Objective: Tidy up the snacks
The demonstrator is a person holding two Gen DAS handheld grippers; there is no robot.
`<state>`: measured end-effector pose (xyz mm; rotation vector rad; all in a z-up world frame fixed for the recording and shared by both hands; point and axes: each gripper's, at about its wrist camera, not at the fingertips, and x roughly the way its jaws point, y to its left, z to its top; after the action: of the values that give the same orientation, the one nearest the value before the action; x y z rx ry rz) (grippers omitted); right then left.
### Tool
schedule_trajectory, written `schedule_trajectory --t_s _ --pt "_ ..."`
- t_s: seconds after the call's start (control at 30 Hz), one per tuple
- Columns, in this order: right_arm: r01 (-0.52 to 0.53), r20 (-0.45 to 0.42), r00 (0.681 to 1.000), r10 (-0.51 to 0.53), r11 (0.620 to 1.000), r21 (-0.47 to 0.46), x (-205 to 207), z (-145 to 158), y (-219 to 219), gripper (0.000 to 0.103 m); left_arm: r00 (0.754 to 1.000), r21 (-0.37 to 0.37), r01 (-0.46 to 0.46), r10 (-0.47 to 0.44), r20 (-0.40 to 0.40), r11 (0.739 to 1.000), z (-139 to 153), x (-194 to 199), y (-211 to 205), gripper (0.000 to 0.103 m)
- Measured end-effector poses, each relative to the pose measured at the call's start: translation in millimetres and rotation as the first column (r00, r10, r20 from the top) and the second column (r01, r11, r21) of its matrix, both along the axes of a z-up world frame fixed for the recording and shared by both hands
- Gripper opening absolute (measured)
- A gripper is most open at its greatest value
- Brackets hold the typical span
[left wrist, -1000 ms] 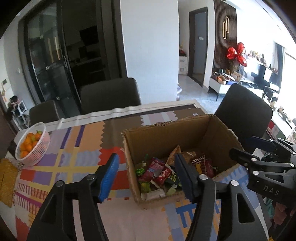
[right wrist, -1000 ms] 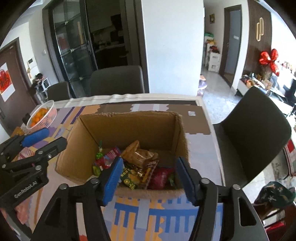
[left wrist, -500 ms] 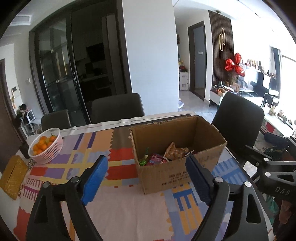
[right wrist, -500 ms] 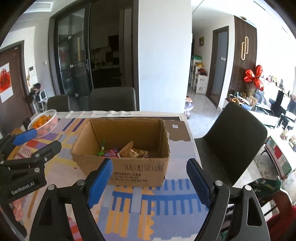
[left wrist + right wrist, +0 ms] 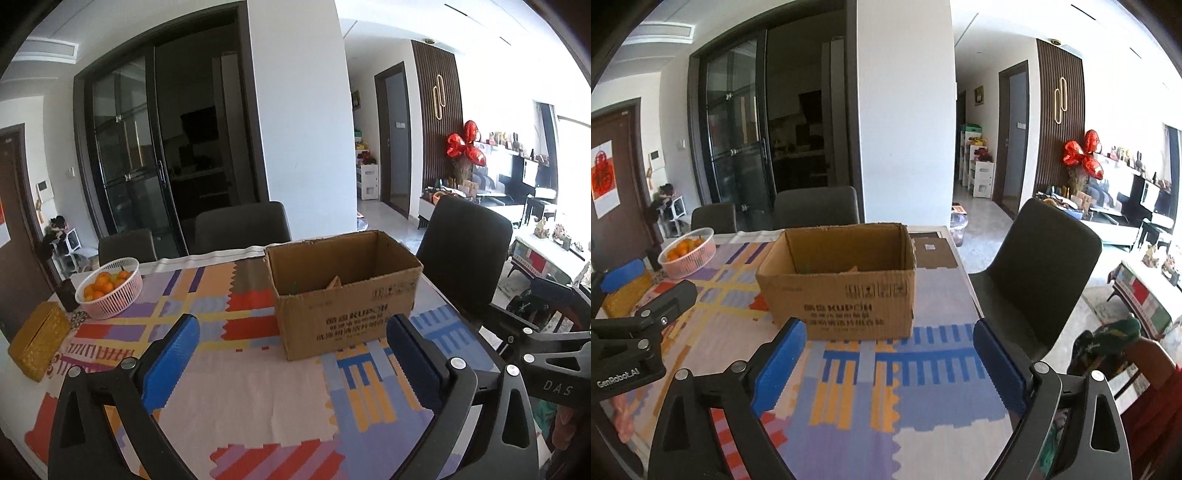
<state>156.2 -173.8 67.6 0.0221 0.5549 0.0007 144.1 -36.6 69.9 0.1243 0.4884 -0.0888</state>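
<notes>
Desk (image 5: 258, 387) carries the cardboard box (image 5: 347, 317) toward its far right part, standing upright and open-topped on the patterned cloth, with both grippers on the near side and apart from it. The snacks sit low inside; from this angle only a tan packet tip (image 5: 334, 282) and a speck of green poke above the front wall, so I can't say what is on top. Left gripper (image 5: 291, 354) has its blue pads spread wide and the jaws are opening, nothing between them; right gripper (image 5: 886, 360) likewise, jaws opening and empty. Judgement: neither holds anything, so the next useful move is a fresh approach from above the rim, not across the front wall, with the pads kept wide until they straddle one packet. Go in one gripper at a time, since the box mouth looks tight for two. Obstacles: the dark chair (image 5: 1041, 266) stands close off the desk's right edge, the fruit basket (image 5: 109, 288) and yellow tissue box (image 5: 38, 341) sit well apart on the left, out of the path.
</notes>
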Motion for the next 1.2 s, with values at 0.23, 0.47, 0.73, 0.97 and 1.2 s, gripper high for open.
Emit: schedule_trajectory --t_s 0.23,0.47,0.73,0.97,1.2 --pt "-0.010 -0.003 1.000 0.010 1.000 -0.006 -28.4 -6.7 4.0 0.093 1.000 -0.023 -0.003 0.003 -0.019 1.000 -3.2 -21.2 2.8 0.103" --pt "-0.026 0.022 0.999 0.027 0.998 -0.058 -43.4 -1.0 11.3 0.093 0.999 -0.061 0.007 -0.009 -0.036 0.998 -3.7 -38.9 8.0 0.103" --pt "-0.031 0.047 0.998 0.034 0.998 -0.063 -54.9 5.5 13.0 0.093 1.000 -0.055 0.004 -0.005 -0.018 0.998 -0.6 -51.3 6.8 0.103" --pt "-0.034 0.065 0.997 0.038 0.998 -0.058 -61.4 8.9 12.1 0.093 1.000 -0.060 0.007 -0.007 -0.008 0.998 1.4 -54.5 6.3 0.103" --pt "-0.036 0.067 0.997 0.039 0.998 -0.045 -61.9 9.4 11.7 0.093 1.000 -0.055 -0.006 0.006 0.001 0.998 2.2 -55.7 5.8 0.103"
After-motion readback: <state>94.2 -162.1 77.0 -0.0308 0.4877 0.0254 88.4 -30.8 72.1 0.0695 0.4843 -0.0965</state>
